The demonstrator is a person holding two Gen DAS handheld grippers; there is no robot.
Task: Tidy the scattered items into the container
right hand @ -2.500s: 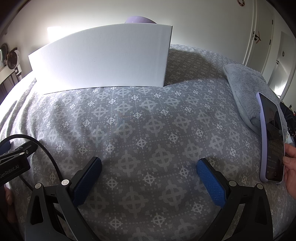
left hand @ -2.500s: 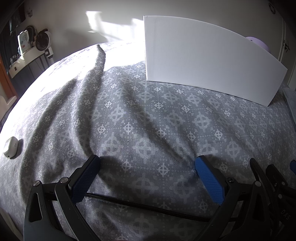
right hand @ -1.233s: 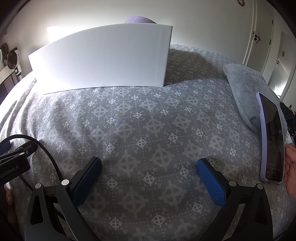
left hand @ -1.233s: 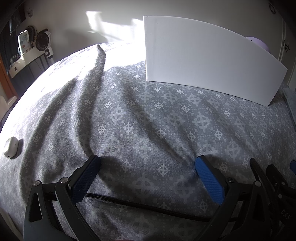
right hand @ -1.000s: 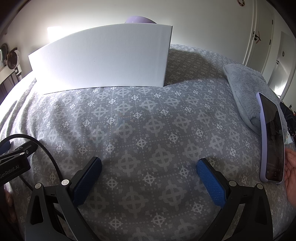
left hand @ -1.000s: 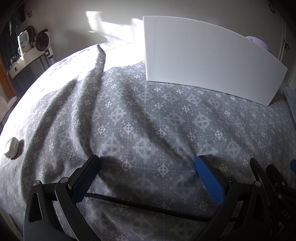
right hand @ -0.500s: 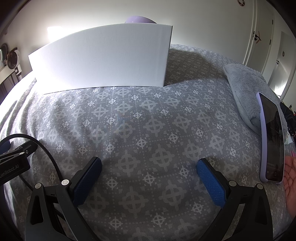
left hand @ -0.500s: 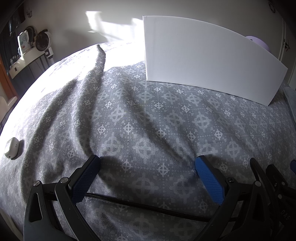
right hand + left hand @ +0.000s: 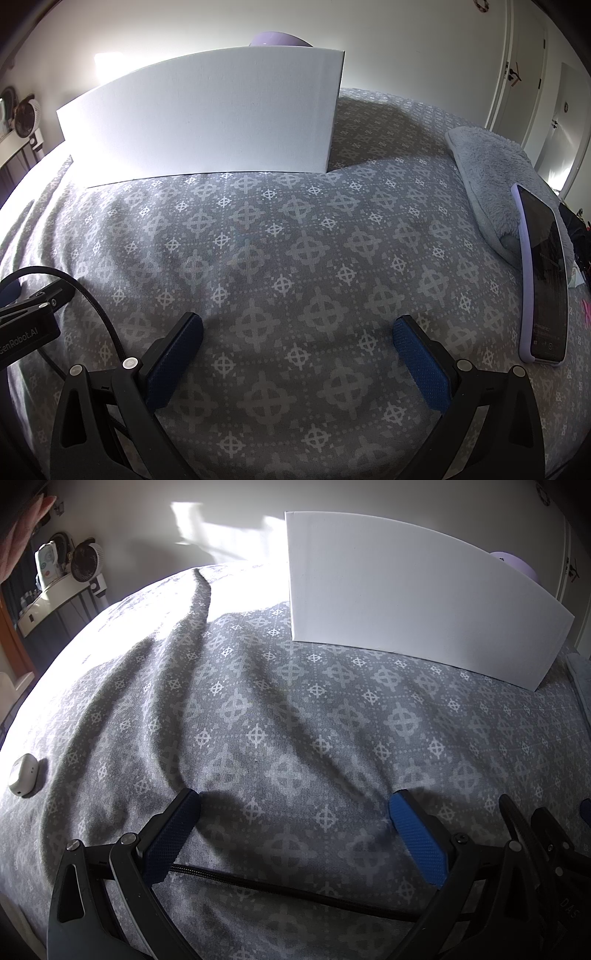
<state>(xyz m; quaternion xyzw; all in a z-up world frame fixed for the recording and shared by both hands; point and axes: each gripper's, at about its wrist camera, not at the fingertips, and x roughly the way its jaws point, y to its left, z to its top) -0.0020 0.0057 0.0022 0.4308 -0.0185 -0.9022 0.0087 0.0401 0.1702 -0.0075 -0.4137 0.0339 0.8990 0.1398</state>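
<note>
Left wrist view shows your left tongs [image 9: 293, 825] spread and empty, low over the grey patterned bedspread [image 9: 295, 720]. Your right tongs [image 9: 297, 349] are spread and empty too. Nothing looks tidied yet: the small white earbud case [image 9: 23, 775] lies well left of the tall white cardboard box [image 9: 406, 590], the lilac-cased phone [image 9: 543, 280] well to its right. Both remain.
</note>
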